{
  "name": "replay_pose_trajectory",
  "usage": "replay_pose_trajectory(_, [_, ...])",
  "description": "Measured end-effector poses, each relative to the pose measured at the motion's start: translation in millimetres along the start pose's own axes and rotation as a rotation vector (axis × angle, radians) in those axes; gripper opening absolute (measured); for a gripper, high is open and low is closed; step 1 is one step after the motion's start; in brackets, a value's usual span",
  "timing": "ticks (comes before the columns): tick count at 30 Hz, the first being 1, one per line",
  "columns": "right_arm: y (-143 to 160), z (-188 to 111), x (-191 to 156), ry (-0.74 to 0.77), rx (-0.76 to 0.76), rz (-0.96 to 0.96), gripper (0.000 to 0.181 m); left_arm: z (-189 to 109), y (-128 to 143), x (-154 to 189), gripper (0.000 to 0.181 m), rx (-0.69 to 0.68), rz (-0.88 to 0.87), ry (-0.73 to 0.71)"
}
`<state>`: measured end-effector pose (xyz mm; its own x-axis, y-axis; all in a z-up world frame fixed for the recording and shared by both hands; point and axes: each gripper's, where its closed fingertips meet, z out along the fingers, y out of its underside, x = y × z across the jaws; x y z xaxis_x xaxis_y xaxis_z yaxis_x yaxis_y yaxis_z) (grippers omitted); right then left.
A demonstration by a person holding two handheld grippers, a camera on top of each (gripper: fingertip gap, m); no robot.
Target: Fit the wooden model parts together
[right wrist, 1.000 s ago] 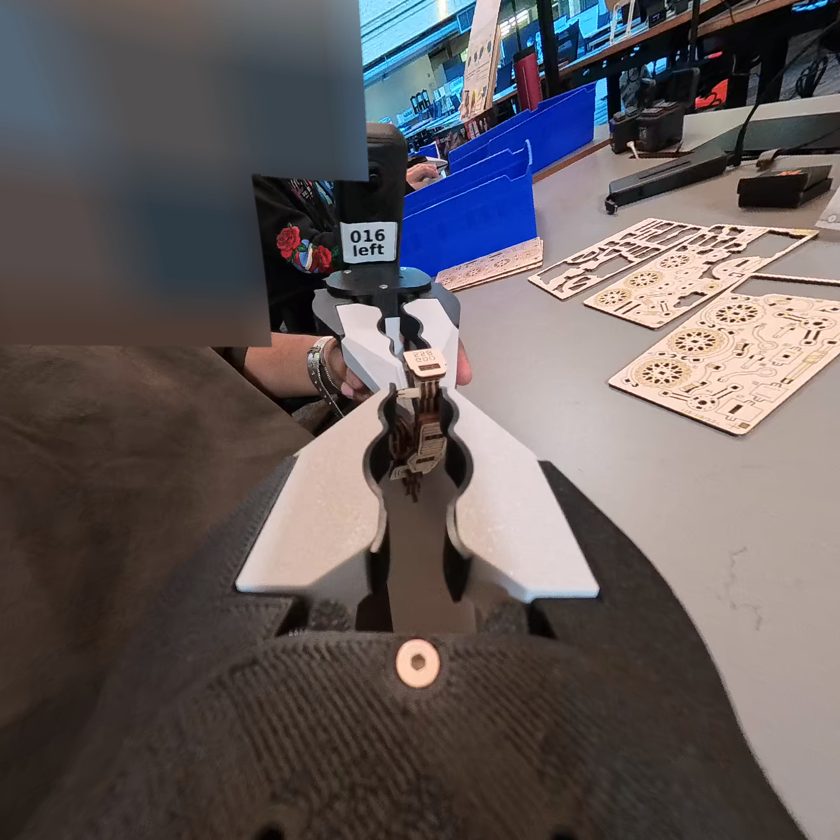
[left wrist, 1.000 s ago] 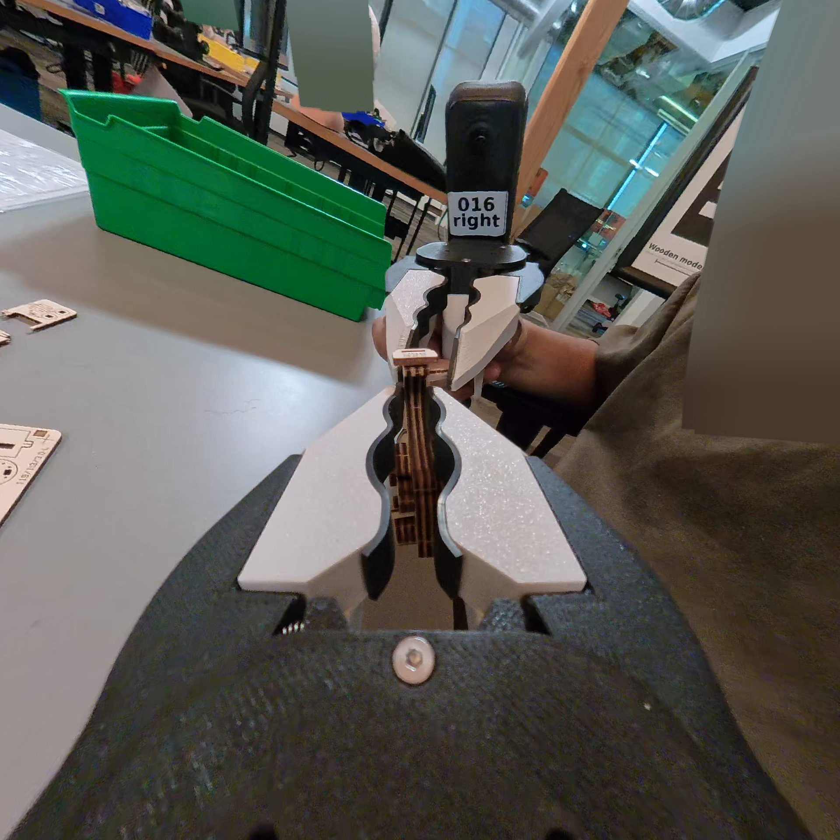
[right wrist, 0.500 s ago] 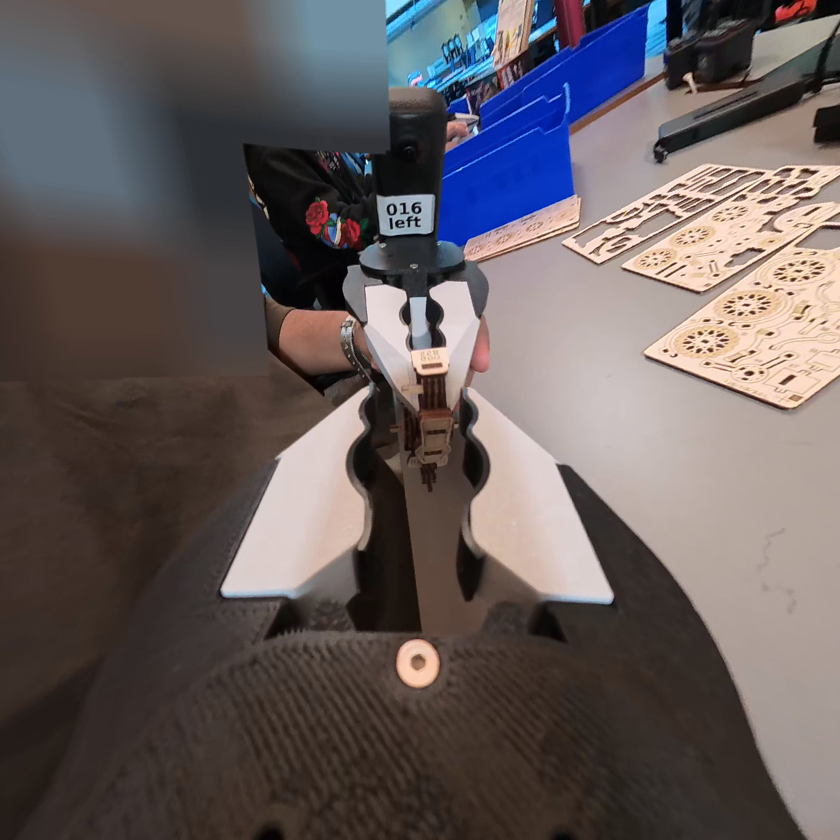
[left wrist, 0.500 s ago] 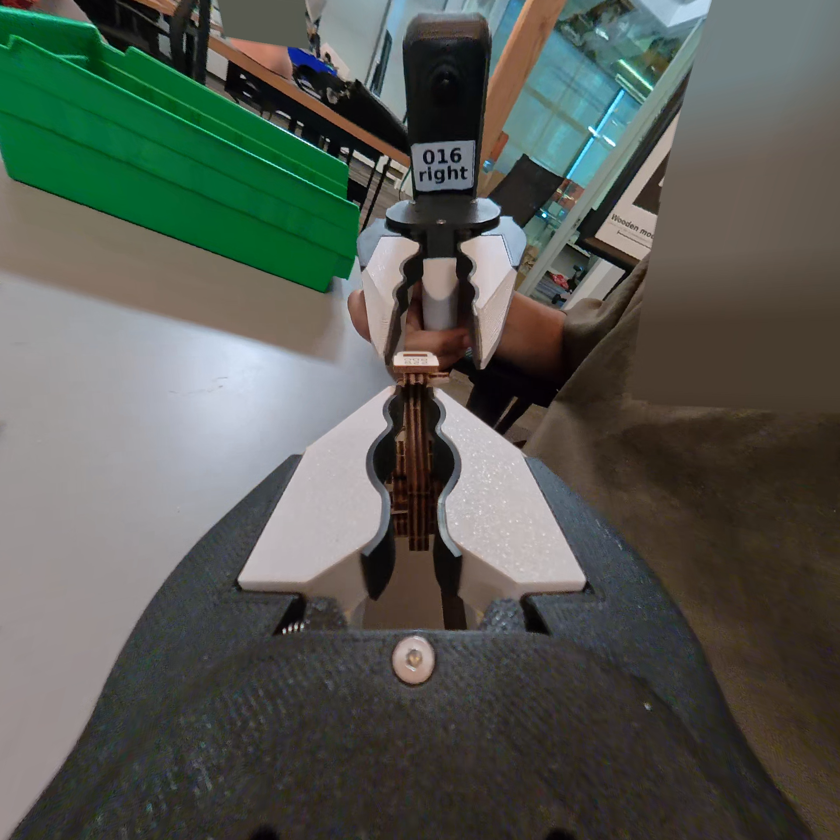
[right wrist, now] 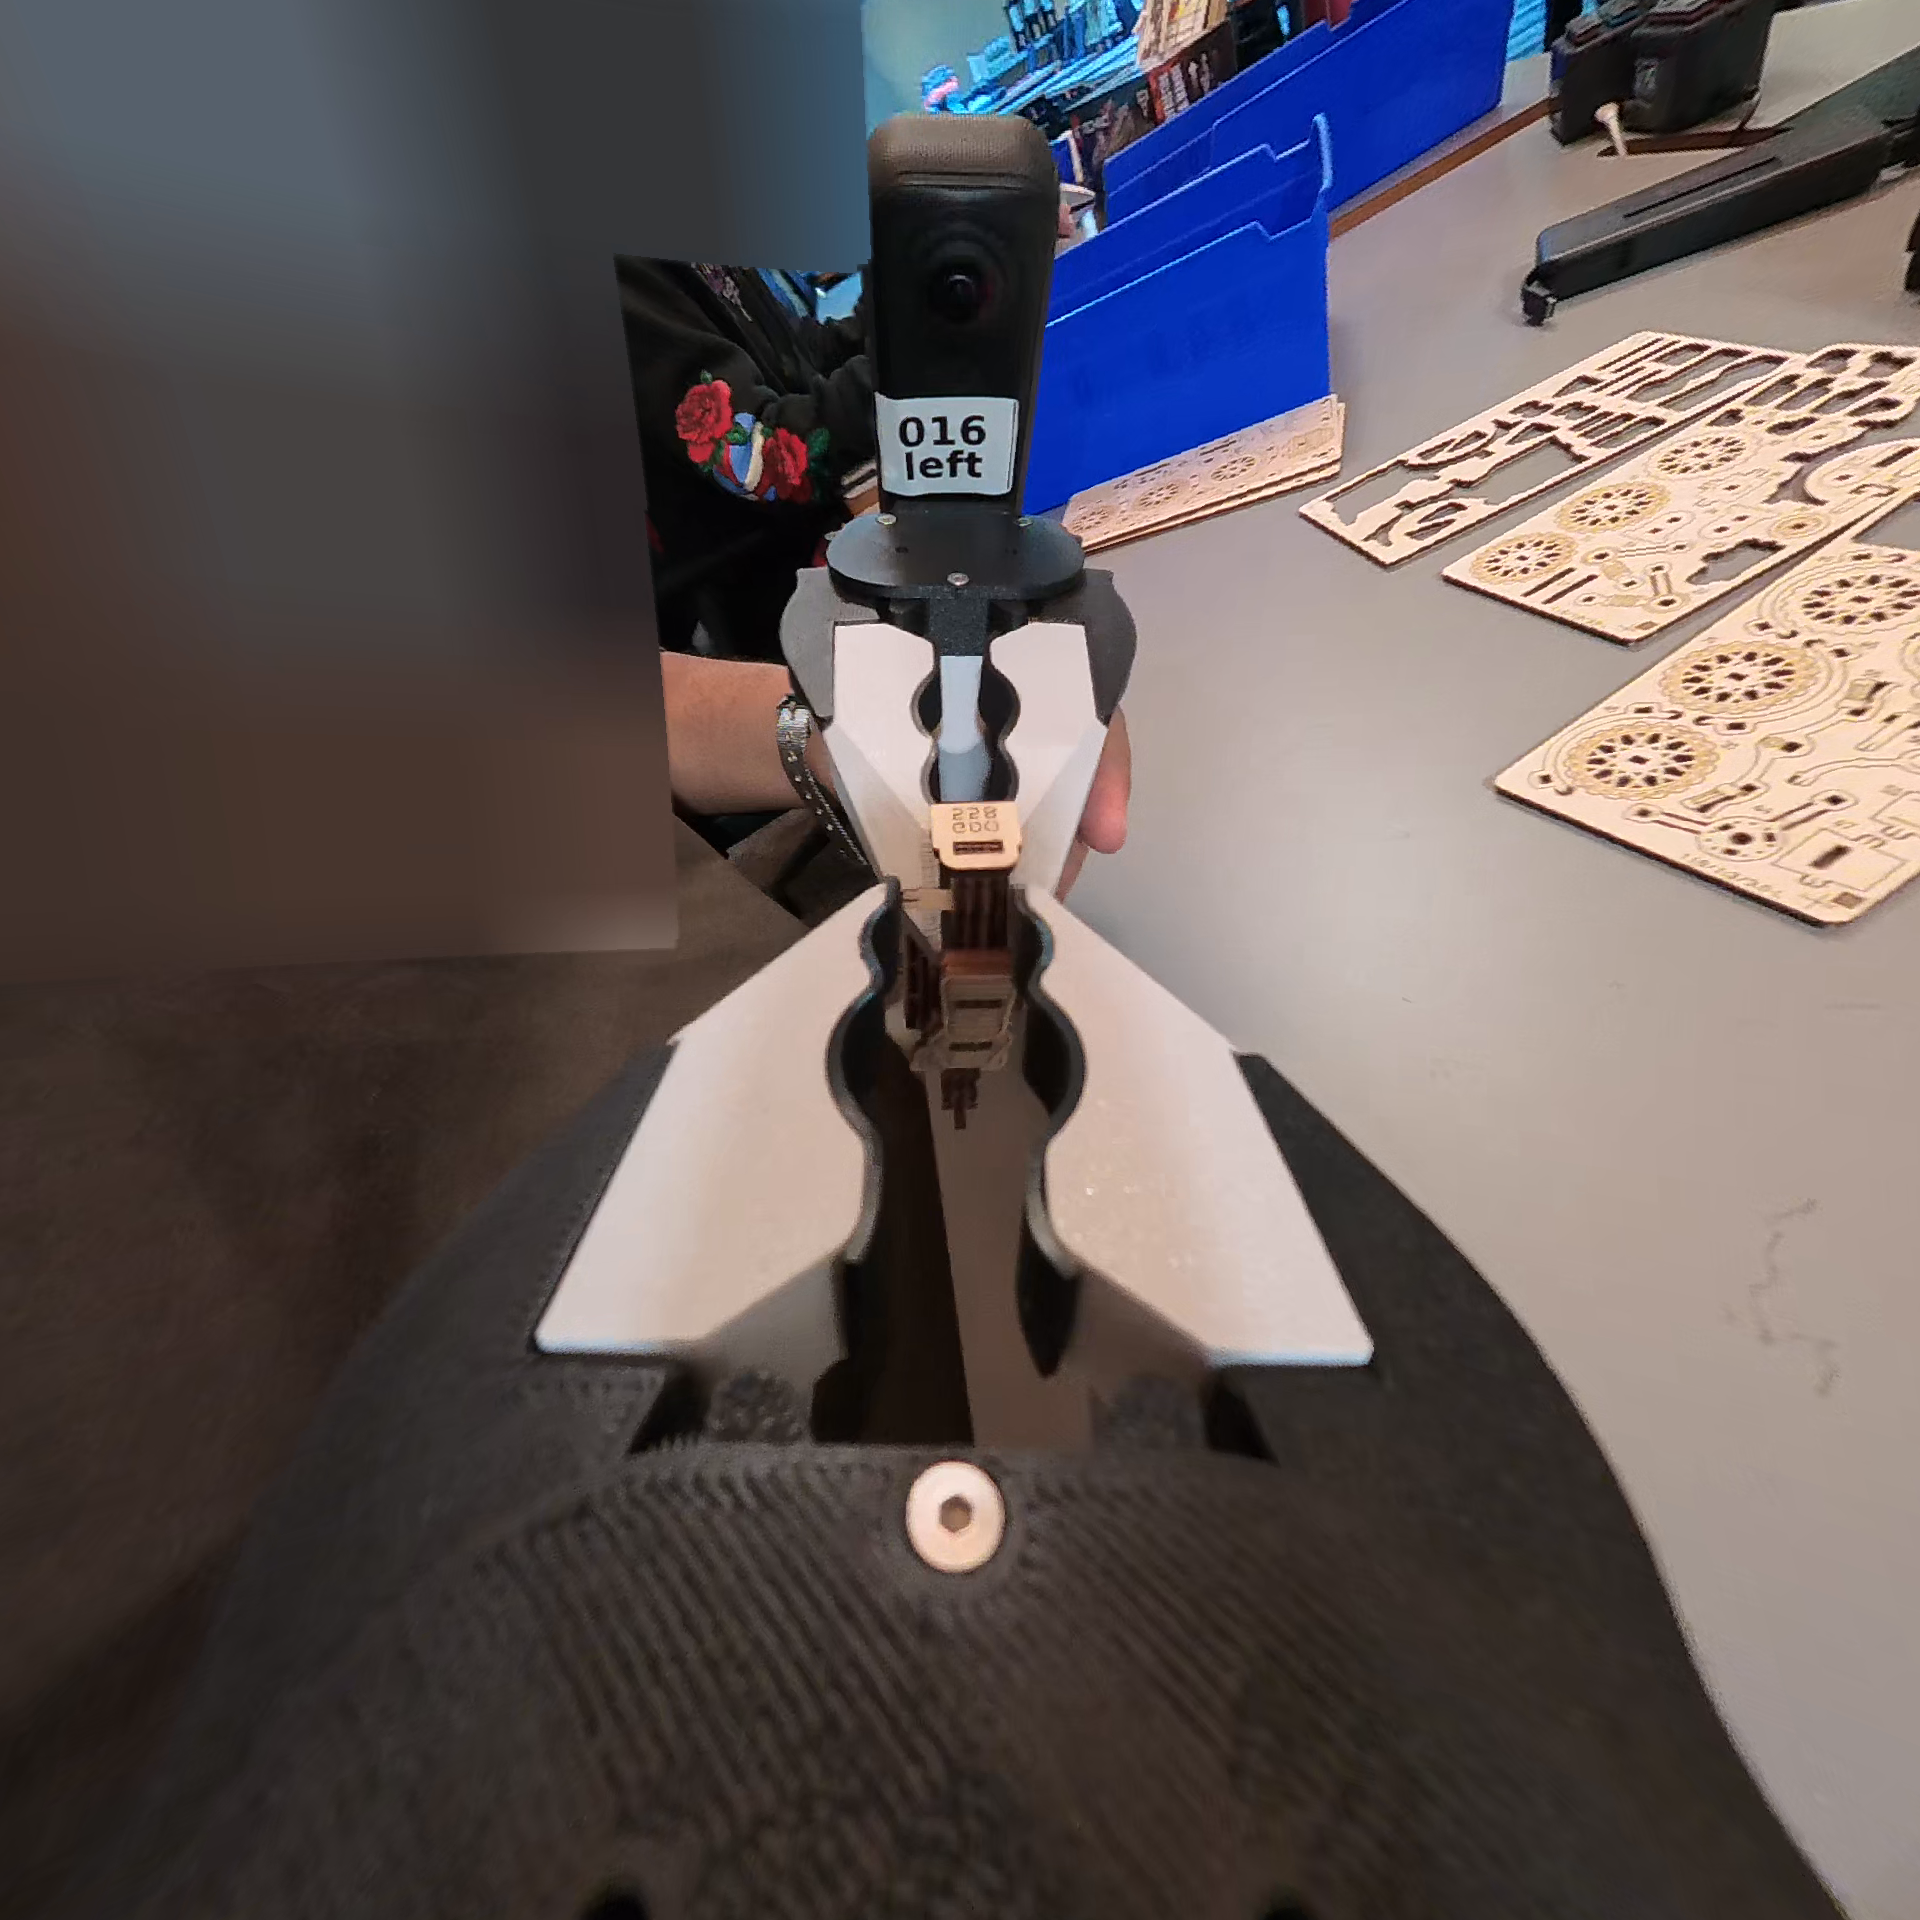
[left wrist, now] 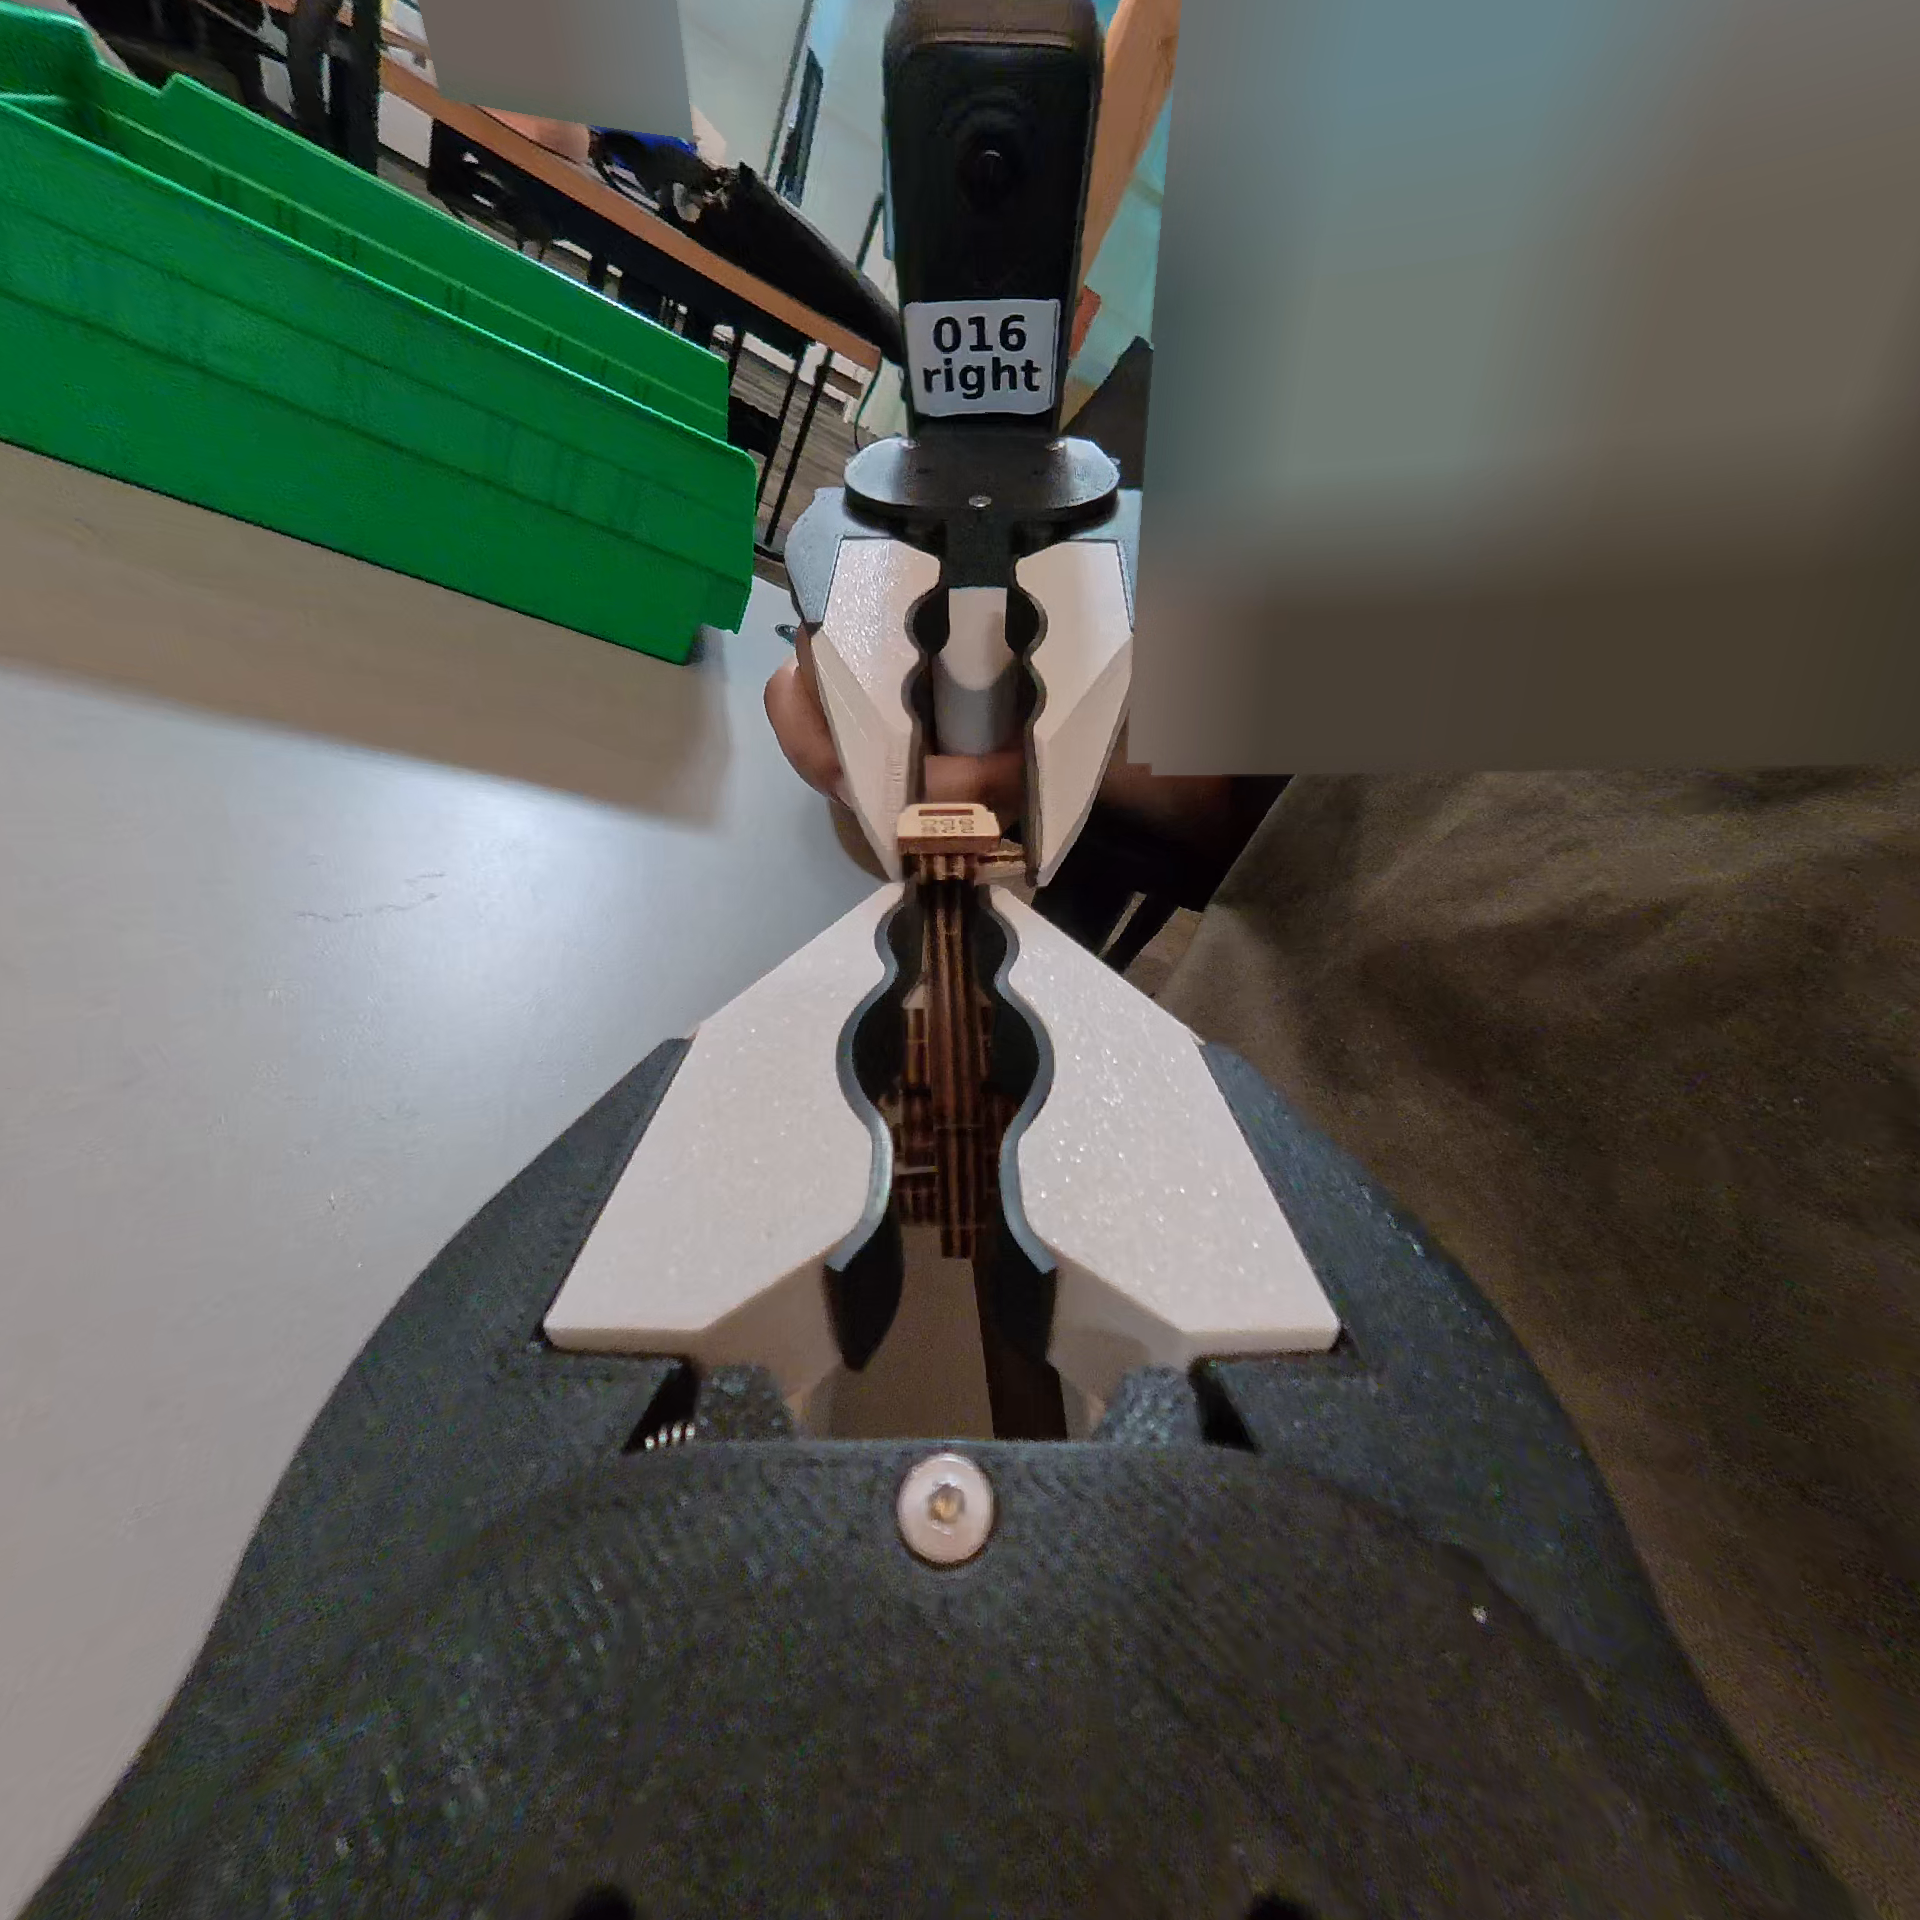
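Observation:
A small brown layered wooden assembly [left wrist: 943, 1081] is clamped edge-on between the white fingers of my left gripper [left wrist: 945, 894]. A pale engraved tab [left wrist: 948, 826] stands up at its far end. My right gripper [left wrist: 961, 868] faces the left one tip to tip, and its fingertips flank that tab. In the right wrist view my right gripper [right wrist: 958, 899] is closed against the near end of the same assembly [right wrist: 971, 997], with the tab [right wrist: 977, 831] just beyond, in front of the left gripper [right wrist: 966, 821]. A hand holds each gripper's handle.
The grey table [left wrist: 312, 987] lies below. Green bins [left wrist: 364, 416] stand at its far left. In the right wrist view, laser-cut wooden sheets [right wrist: 1714, 727] lie to the right, with blue bins [right wrist: 1195, 312] and black devices [right wrist: 1714, 208] behind. A person's olive clothing [left wrist: 1558, 1143] is close. Less than 4 cm separates the two grippers' tips.
The right gripper's jaws widened half a second ago and have now narrowed onto the end of the assembly. Both grippers have turned to face each other head-on. The left keeps its hold.

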<state>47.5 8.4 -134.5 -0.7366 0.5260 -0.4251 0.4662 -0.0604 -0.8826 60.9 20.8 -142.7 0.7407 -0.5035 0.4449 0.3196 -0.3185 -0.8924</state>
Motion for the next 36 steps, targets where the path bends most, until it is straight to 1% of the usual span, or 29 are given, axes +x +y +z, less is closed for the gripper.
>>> replay_pose_trajectory(6, [0.7, 0.0, -0.6, -0.026, -0.001, 0.021, 0.017, 0.2, 0.8, -0.2, 0.005, -0.002, -0.006, 0.004])
replay_pose_trajectory(22, [2.5, 2.3, 2.9, 0.061, -0.050, -0.088, 0.016, 0.3, 2.0, -4.6, 0.005, -0.006, 0.041, -0.048])
replay_pose_trajectory(23, [2.0, 1.7, 3.5, 0.066, -0.050, -0.092, 0.016, 0.1, 1.2, -6.5, 0.008, -0.001, 0.043, -0.063])
replay_pose_trajectory(25, [0.0, -0.6, 4.5, 0.073, -0.042, -0.095, 0.016, -2.4, 0.1, -12.8, 0.024, 0.004, 0.048, -0.103])
replay_pose_trajectory(28, [-2.8, -4.4, 6.5, 0.078, -0.030, -0.090, 0.016, -11.9, -8.0, -19.2, 0.031, 0.045, 0.036, -0.128])
replay_pose_trajectory(30, [-2.3, -5.5, 8.7, 0.085, -0.031, -0.089, 0.016, -19.1, -19.6, -18.3, 0.030, 0.112, -0.004, -0.104])
replay_pose_trajectory(32, [-1.6, -5.6, 9.8, 0.084, -0.031, -0.084, 0.016, -24.4, -26.6, -16.9, 0.024, 0.155, -0.042, -0.073])
replay_pose_trajectory(36, [-2.3, -4.7, 8.5, 0.073, -0.022, -0.073, 0.016, -25.4, -26.9, -15.2, 0.014, 0.161, -0.065, -0.046])
